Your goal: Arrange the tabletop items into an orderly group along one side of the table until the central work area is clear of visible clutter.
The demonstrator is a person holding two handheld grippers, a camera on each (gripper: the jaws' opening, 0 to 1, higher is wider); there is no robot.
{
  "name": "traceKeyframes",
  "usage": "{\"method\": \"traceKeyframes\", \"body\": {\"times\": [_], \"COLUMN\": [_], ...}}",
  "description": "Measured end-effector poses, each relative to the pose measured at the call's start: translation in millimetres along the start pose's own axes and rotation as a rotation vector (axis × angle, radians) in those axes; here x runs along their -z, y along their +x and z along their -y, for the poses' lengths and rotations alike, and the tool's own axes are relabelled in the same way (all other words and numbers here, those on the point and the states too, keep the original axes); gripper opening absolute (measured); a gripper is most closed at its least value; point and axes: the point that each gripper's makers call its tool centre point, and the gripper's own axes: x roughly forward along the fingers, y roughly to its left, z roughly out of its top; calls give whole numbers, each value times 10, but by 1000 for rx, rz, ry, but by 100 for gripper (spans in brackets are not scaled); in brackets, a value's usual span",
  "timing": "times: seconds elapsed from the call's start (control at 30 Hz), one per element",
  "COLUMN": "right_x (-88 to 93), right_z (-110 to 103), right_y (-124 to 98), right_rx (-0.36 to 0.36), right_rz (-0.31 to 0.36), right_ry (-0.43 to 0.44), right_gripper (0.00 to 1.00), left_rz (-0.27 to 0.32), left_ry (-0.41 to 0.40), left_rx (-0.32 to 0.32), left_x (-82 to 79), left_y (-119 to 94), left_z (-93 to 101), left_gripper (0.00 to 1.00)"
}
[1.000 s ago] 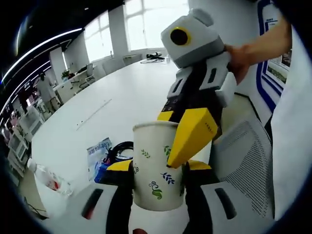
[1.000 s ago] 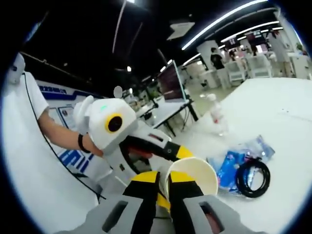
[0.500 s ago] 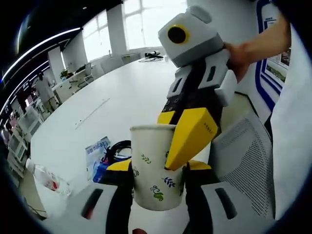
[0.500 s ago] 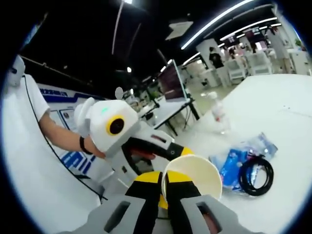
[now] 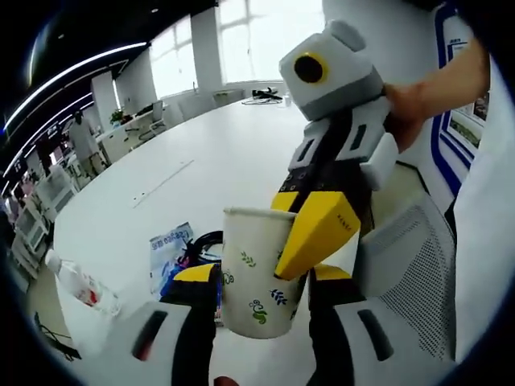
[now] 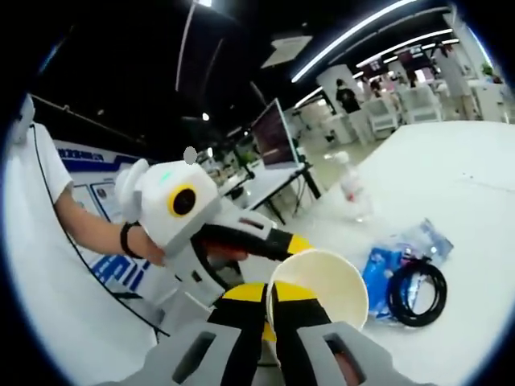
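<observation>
Cup (image 5: 259, 273) sits low at centre in the left gripper view, pinched between the left gripper (image 5: 256, 301) jaws, while the right gripper (image 5: 318, 229) reaches in from 1 o'clock and clamps its rim. At 9 o'clock, a blue packet (image 5: 170, 253), black cable (image 5: 203, 243) and bottle (image 5: 80, 285) lie on the counter (image 5: 217, 153). In the right gripper view, the right gripper (image 6: 269, 318) nips the cup (image 6: 318, 288) wall at 6 o'clock; the left gripper (image 6: 241, 241) holds it from 9 o'clock.

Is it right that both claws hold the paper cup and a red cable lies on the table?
Not quite. The cable is black, not red, as the right gripper view shows. The rest holds: the left claw and the right claw both hold the paper cup, and the cable lies on the table.
</observation>
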Motion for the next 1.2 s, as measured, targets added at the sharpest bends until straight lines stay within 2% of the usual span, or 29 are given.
{"method": "traceKeyframes", "body": {"times": [0.1, 0.53, 0.8, 1.0, 1.2], "right_x": [-31, -164, -209, -208, -201], "right_z": [72, 315, 462, 638, 720], "right_y": [-16, -102, -124, -98, -47], "right_rx": [16, 75, 115, 136, 168], "right_rz": [7, 27, 30, 21, 0], "right_ry": [6, 15, 22, 34, 45], "right_gripper": [0, 0, 0, 0, 0], "left_rz": [10, 68, 101, 128, 159], "left_ry": [-27, -145, -226, -275, -314], "left_rx": [-13, -94, -152, -183, -207], "left_x": [47, 130, 250, 302, 426], "left_y": [-46, -292, -499, -721, -928], "left_z": [-134, -409, -637, -701, -783], "left_gripper": [48, 55, 65, 73, 82]}}
